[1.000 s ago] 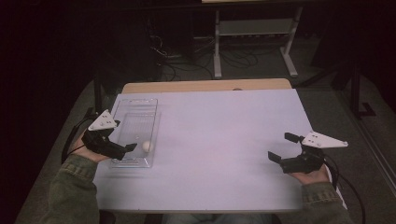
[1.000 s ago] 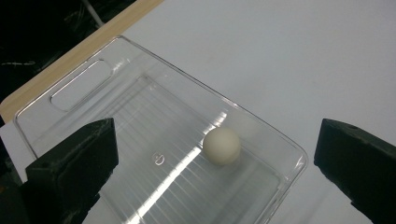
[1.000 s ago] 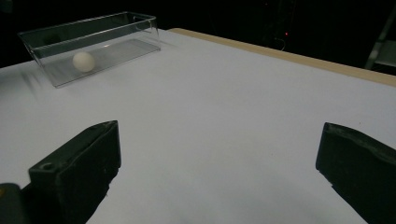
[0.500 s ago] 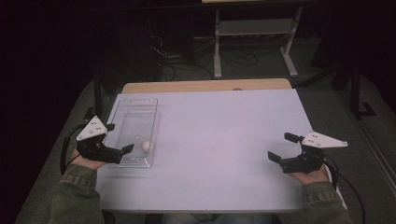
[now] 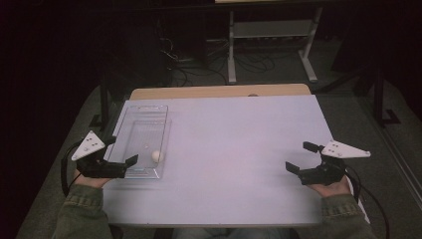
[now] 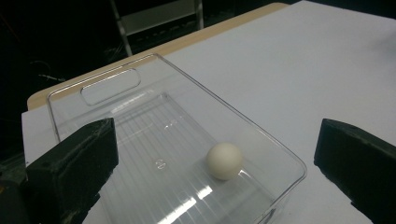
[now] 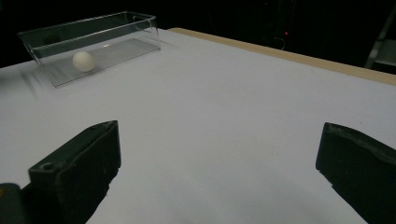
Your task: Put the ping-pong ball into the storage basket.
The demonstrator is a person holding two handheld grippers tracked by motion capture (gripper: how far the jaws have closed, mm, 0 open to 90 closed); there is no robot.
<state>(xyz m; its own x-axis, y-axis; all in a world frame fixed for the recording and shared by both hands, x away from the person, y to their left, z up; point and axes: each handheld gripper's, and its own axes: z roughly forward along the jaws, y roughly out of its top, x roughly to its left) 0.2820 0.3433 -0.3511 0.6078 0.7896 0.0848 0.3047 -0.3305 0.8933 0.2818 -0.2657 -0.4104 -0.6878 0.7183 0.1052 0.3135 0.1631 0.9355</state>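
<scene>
Hovering left gripper (image 5: 122, 162) at near end of tray (image 5: 130, 123), jaws spread wide — ball (image 6: 224, 160) sitting inside near corner, ungrasped — lining up to dip in and pinch; right gripper (image 5: 302, 157) idling, jaws spread.

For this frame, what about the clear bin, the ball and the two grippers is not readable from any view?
- Clear bin: its near end is covered by the left gripper in the high view and cut by the bottom edge in the left gripper view.
- Small embossed mark on the bin floor, left gripper view: too small to read.
- White ball: whether it rests or rolls cannot be told.
- Right gripper: its jaw tips are cut off by the frame edges in the right gripper view.
</scene>
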